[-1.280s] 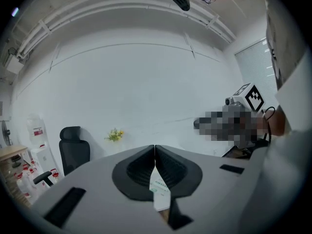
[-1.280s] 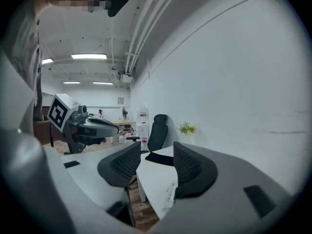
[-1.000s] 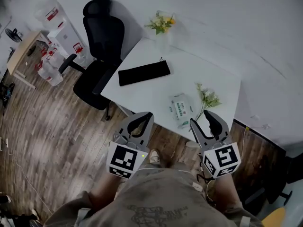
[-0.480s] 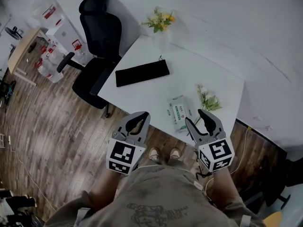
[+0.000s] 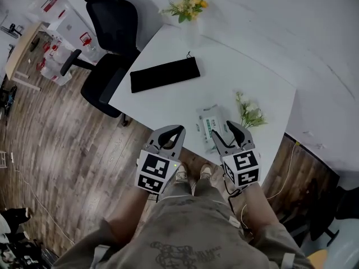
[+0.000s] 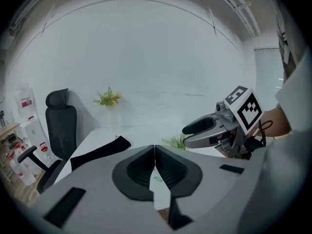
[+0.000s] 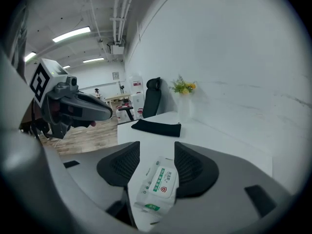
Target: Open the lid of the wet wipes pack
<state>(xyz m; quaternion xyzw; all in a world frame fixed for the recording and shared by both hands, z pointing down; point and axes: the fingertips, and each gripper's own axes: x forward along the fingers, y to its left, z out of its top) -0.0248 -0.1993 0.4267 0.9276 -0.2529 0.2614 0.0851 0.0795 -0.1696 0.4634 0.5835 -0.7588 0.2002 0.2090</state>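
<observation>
Left gripper view: wet wipes pack (image 6: 159,179) almost wholly hidden behind the closed jaws of the left gripper (image 6: 155,150); only a sliver with a green mark shows. Near end of black pouch (image 6: 97,152) covered by the gripper body. Pack label print too small to read. Head view: office chair (image 5: 109,21) headrest cut by the top edge.

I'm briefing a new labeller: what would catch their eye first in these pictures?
The two marker-cube grippers low in the head view: the left gripper shut, the right gripper with jaws opening over the wet wipes pack, not gripping it, at the near edge of the white table. Beyond lie a black pouch and yellow flowers at the far corner.
</observation>
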